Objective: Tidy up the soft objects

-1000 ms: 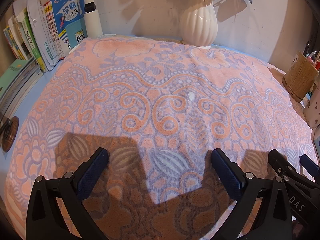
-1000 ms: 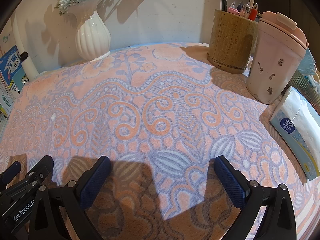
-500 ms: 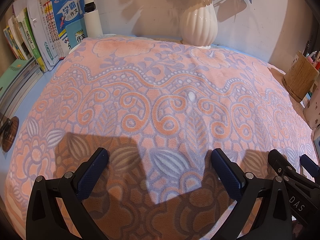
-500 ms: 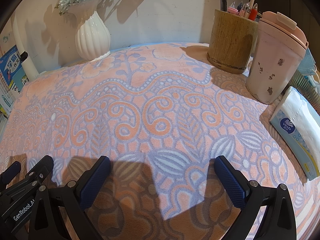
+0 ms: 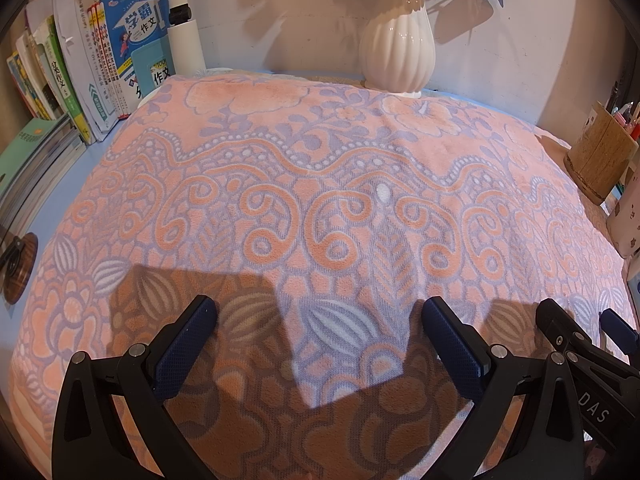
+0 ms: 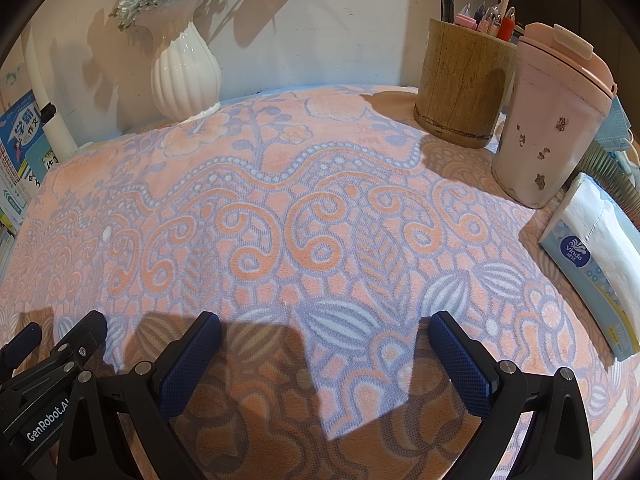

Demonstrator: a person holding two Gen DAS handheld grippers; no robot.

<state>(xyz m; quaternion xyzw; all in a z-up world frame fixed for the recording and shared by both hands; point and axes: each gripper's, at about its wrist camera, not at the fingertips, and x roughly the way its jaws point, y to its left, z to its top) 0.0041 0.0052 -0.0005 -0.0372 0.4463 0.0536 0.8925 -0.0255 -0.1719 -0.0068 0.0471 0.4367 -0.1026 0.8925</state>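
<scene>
Covering nearly the whole desk is one big blanket (image 5: 320, 184), pink and purple, lying flat and smooth. It is the soft thing to tidy, and I think it is spread out so it can be folded.

Books (image 5: 80, 80) stand in a row at the left, too many to count. Along the back and right sides stand one white vase (image 6: 186, 76), one pink cup (image 6: 548, 120), one wooden pen pot (image 6: 460, 84) and one tissue pack (image 6: 596, 264), pushed to the edges, likely to leave room.

Two grippers hang side by side over the near edge. The left gripper (image 5: 320, 340) is spread wide and holds nothing. The right gripper (image 6: 324, 344) is wide too, with nothing in it. Both look ready to pinch the blanket's near edge.
</scene>
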